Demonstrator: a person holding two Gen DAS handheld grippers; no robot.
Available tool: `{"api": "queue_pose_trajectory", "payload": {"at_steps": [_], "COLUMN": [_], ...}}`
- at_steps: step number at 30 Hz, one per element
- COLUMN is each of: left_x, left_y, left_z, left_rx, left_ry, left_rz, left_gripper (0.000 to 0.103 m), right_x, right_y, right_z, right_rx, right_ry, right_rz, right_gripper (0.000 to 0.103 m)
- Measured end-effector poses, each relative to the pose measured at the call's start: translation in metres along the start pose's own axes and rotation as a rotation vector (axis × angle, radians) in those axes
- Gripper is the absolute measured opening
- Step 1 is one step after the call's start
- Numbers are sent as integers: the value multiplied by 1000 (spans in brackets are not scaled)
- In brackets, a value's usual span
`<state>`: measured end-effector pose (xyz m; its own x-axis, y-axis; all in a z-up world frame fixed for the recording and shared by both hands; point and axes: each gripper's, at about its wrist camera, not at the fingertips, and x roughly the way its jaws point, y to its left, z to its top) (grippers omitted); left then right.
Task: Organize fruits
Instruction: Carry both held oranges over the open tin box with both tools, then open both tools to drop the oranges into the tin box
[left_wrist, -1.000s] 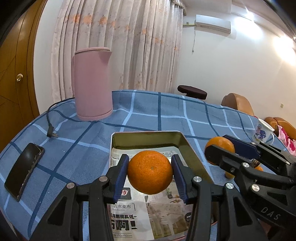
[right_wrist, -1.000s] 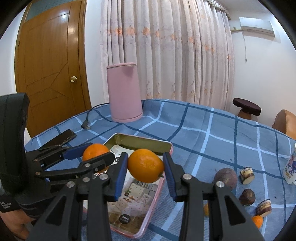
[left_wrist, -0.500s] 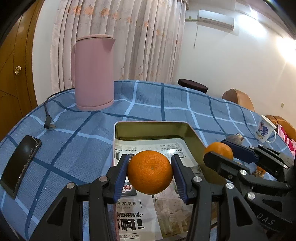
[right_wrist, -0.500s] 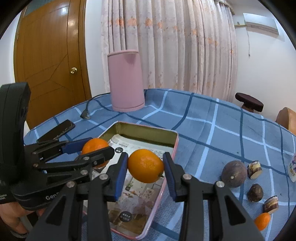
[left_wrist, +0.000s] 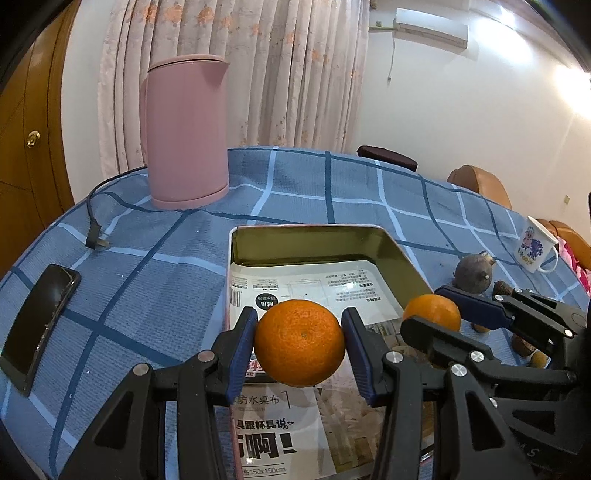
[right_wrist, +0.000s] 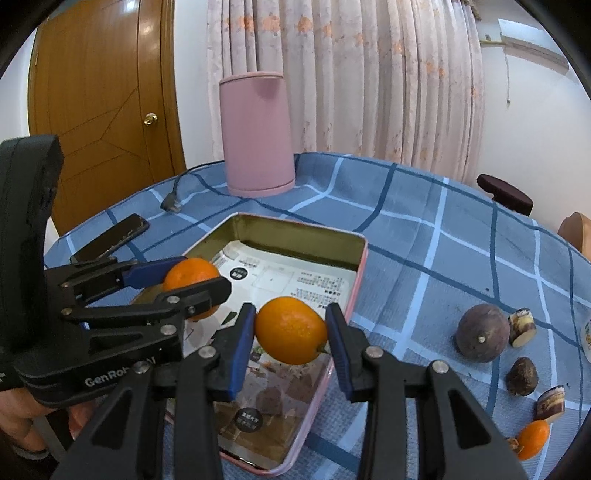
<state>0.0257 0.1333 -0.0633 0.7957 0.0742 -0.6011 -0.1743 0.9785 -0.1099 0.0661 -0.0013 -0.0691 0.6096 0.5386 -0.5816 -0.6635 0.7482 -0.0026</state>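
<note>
— Over the tray (left_wrist: 402, 258) we have both fruits up in the air: the round orange (left_wrist: 300, 342) clamped in our left gripper (left_wrist: 300, 345), the smaller oval orange (right_wrist: 291, 329) pinched in our right gripper (right_wrist: 291, 334), each above the paper lining.

— So we're at the placing step?

— We judge so. Next we lower each fruit onto the paper, ease the pads apart, and keep the two apart so neither rolls. The passion fruit (right_wrist: 483, 329) and small bits on the checked cloth (right_wrist: 443, 236) wait outside.
</note>
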Motion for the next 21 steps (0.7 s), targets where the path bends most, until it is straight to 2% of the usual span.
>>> {"api": "queue_pose_trajectory", "payload": {"at_steps": [4, 7, 9, 12, 17, 21], "left_x": [-3, -8, -12, -20, -35, -40], "left_y": [0, 1, -1, -8, -31, -57], "left_z": [0, 1, 1, 3, 4, -1], "left_rx": [-5, -7, -7, 0, 30, 58], "left_ry": [7, 1, -6, -27, -70, -84], "left_rz": [18, 16, 22, 17, -22, -84], "left_gripper": [51, 54, 61, 73, 73, 74], "right_x": [-1, -7, -12, -26, -71, -108], "right_y": [-1, -3, -8, -15, -36, -74], "right_z": [-1, -2, -2, -6, -29, -60], "right_rx": [9, 17, 31, 47, 46, 130], "right_ry": [-8, -24, -40, -55, -98, -104], "right_rz": [18, 9, -6, -3, -119, -240], "right_gripper": [46, 55, 66, 68, 72, 73]}}
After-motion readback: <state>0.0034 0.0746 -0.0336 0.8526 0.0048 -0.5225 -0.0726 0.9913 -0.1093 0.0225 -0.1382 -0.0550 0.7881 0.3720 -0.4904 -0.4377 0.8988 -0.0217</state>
